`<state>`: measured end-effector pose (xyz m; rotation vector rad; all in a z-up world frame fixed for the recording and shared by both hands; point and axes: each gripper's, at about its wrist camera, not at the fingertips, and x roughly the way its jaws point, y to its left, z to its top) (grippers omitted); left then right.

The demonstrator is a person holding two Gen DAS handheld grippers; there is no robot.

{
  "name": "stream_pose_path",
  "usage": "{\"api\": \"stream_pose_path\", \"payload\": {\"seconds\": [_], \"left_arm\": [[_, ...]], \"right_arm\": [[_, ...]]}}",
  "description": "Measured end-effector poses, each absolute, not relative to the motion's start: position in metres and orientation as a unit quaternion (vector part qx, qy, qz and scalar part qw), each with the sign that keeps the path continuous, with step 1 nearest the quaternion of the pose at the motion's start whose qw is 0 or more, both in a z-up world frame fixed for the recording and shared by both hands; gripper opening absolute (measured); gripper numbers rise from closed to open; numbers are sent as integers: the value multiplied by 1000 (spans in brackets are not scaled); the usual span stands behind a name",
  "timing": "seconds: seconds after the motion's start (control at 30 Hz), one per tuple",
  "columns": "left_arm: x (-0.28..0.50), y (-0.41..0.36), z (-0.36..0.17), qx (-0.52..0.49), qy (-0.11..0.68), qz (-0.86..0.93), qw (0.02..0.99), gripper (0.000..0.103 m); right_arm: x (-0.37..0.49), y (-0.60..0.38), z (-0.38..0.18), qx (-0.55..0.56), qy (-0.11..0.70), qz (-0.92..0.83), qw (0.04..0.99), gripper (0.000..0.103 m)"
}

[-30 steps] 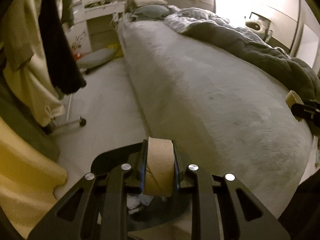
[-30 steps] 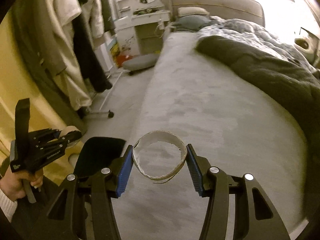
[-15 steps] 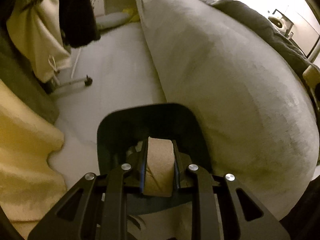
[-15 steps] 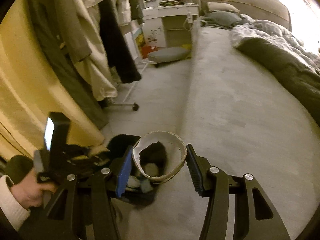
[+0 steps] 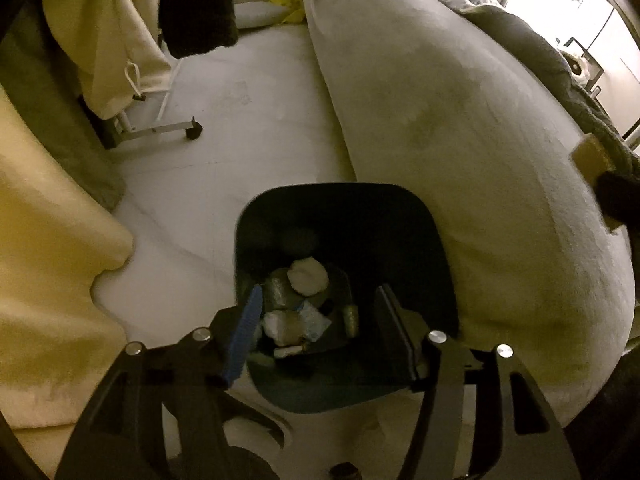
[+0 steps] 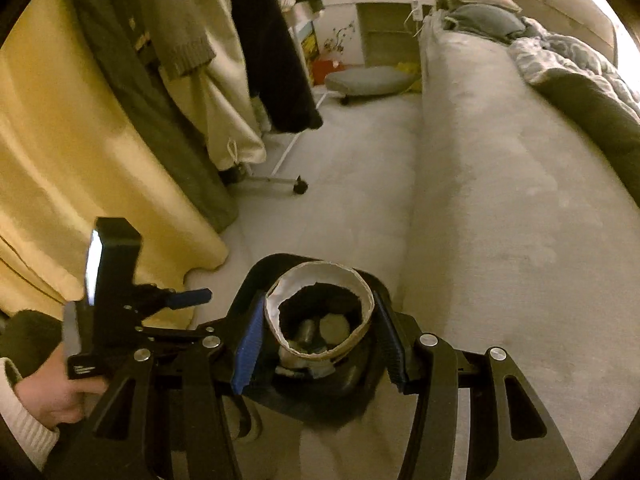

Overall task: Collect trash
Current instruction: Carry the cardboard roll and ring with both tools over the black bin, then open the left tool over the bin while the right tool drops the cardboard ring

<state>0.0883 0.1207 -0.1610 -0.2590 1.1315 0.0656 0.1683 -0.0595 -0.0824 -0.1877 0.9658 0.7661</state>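
Observation:
A dark trash bin (image 5: 340, 208) stands on the floor against the bed, holding white wads (image 5: 307, 276) and other scraps. My left gripper (image 5: 320, 296) hangs right over its mouth with its jaws opening and nothing between them. A brown cardboard tube (image 5: 350, 318) lies among the trash below. My right gripper (image 6: 320, 308) is shut on a thin cardboard ring (image 6: 280, 296) just above the same bin (image 6: 256, 276). The right wrist view also shows the left gripper (image 6: 176, 300) in a hand (image 6: 52, 396) at the left. The ring (image 5: 592, 160) shows at the right edge of the left wrist view.
The grey bed (image 6: 500, 200) runs along the right of the bin. A yellow curtain (image 6: 60, 140) and hanging clothes (image 6: 276, 60) on a wheeled rack (image 6: 298, 188) fill the left. A low grey stool (image 6: 368, 80) and a white dresser (image 6: 380, 8) stand at the far end.
The left jaws have spread and the cardboard roll they held is gone from between them. Both grippers moved down and over the bin, with the ring still in the right one.

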Motion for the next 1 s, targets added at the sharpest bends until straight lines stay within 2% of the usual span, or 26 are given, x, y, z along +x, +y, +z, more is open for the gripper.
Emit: {"api": "stream_pose_path", "payload": {"seconds": [0.3, 0.67, 0.87, 0.93, 1.0], "left_arm": [[70, 146, -133, -124, 500, 41, 856, 69], [42, 176, -98, -121, 452, 65, 881, 67], [33, 188, -86, -131, 431, 79, 889, 58], [31, 192, -83, -134, 427, 82, 890, 51], [29, 194, -78, -137, 419, 85, 894, 50]], "right_arm": [[168, -22, -105, -107, 474, 361, 796, 53], [178, -7, -134, -103, 504, 344, 786, 53], [182, 5, -155, -111, 527, 337, 772, 54], [183, 8, -161, -118, 531, 334, 770, 54], [183, 10, -167, -125, 534, 330, 768, 54]]}}
